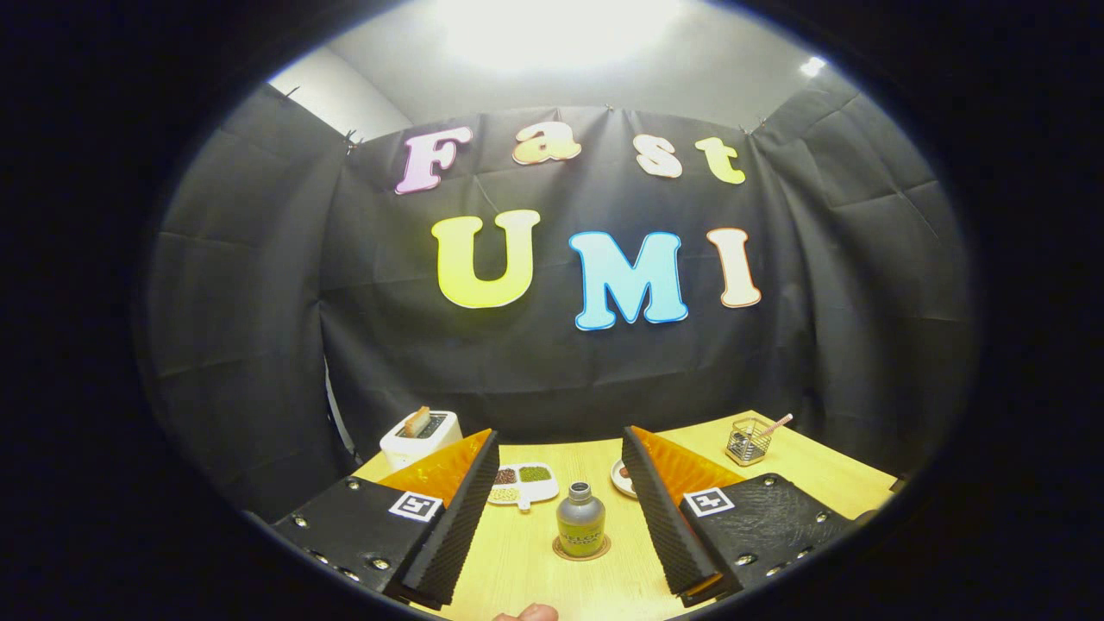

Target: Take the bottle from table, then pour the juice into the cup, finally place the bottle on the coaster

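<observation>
Standing upright on its round coaster (580, 548), the bottle (580, 520) sits on the wooden table (535, 569), in the gap between your gripper's (561, 509) two fingers and touched by neither. You hold the fingers wide apart, with nothing clamped between them. The bottle is olive-green with a grey cap, and the coaster's rim shows all around its base.

Beyond the bottle, toward the booth's black cloth wall, a white divided dish (523, 483) holds small portions of dark, green and pale grains. Partly hidden behind your right finger lies a small plate (622, 477); what is on it you cannot tell. A white toaster (420, 437) with a slice of bread standing in its slot sits at the table's far left. At the far right stands a wire holder (749, 441) with a pink stick leaning out of it. A fingertip (528, 613) shows at the table's near edge.
</observation>
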{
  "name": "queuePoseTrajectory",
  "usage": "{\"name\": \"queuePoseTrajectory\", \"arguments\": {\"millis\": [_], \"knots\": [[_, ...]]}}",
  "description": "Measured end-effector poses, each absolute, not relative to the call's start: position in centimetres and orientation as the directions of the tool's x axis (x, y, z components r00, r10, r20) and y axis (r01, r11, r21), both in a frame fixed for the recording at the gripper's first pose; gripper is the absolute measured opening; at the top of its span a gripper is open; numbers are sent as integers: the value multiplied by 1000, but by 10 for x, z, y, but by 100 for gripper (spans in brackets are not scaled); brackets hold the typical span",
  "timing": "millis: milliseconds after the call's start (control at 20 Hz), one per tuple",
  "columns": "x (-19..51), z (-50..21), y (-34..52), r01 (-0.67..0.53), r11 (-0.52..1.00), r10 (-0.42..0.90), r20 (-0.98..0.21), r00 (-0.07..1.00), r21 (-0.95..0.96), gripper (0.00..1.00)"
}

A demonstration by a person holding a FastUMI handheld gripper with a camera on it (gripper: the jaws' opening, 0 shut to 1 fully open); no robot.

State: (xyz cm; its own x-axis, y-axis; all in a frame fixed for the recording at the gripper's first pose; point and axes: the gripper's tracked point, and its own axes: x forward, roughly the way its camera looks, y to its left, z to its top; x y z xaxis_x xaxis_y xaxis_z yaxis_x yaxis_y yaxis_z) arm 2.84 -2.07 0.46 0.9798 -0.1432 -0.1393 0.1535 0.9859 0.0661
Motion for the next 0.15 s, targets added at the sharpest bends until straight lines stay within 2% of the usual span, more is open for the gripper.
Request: {"name": "queuePoseTrajectory", "arguments": {"millis": [150], "knots": [[17,14,-16,137,988,-127,-125,984,76,87]]}}
